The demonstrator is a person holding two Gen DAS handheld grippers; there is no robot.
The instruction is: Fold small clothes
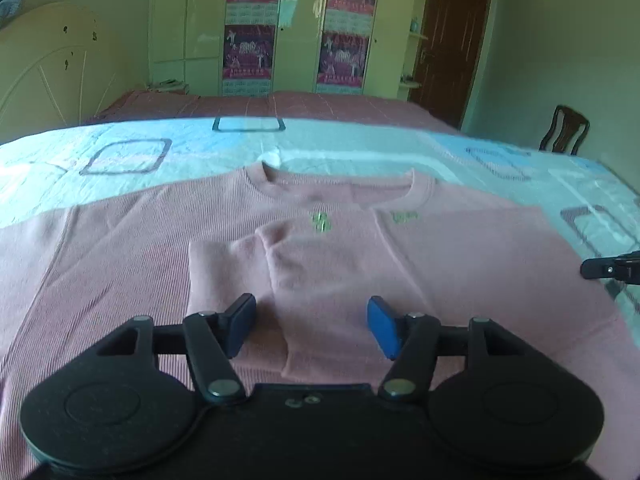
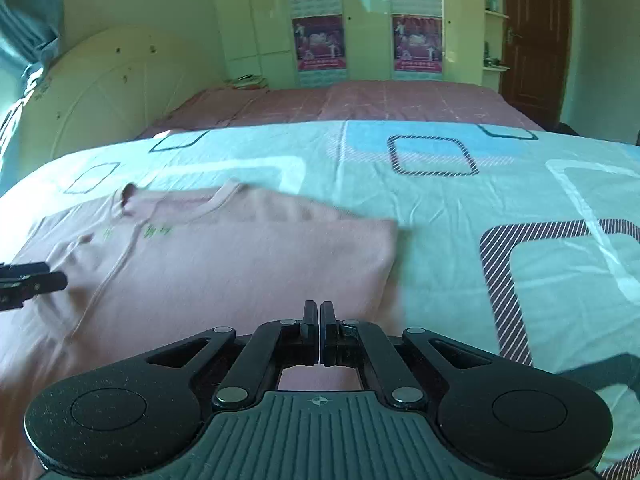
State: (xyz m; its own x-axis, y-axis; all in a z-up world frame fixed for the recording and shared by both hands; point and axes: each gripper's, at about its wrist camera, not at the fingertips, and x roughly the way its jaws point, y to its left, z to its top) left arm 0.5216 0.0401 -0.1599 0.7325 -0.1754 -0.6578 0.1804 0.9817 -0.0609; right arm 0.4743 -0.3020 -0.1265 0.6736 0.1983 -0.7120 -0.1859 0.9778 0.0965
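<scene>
Pink ribbed knit fills most of what I see: the small sweater (image 1: 132, 248) lies flat on the pale blue patterned bedsheet (image 2: 460, 200), spread under and ahead of both grippers. Its round collar (image 1: 340, 184) points away from me toward the far edge of the sheet, so the body runs lengthwise from me to the collar, with the hem end out of sight beneath the rigs. In the left wrist view one sleeve (image 1: 236, 276) is folded in across the chest, and a straight fold edge runs along the sweater's right side, near the small green embroidery (image 1: 320, 222).

My left gripper (image 1: 312, 326) tilts down over the middle of the sweater, its blue pads (image 1: 382, 326) standing well apart with nothing between them; the folded sleeve lies on the bed below the gap. My right gripper (image 2: 319, 332) also tilts down, over the sweater's right portion near its folded edge, jaws pressed together; I see no cloth pinched between them. Each gripper's tip shows at the edge of the other's view, so they sit side by side above the garment. Beyond the sheet are a pink checked bedspread (image 2: 380, 100), a cream wardrobe with posters (image 1: 248, 24), and a brown door (image 1: 448, 40).
</scene>
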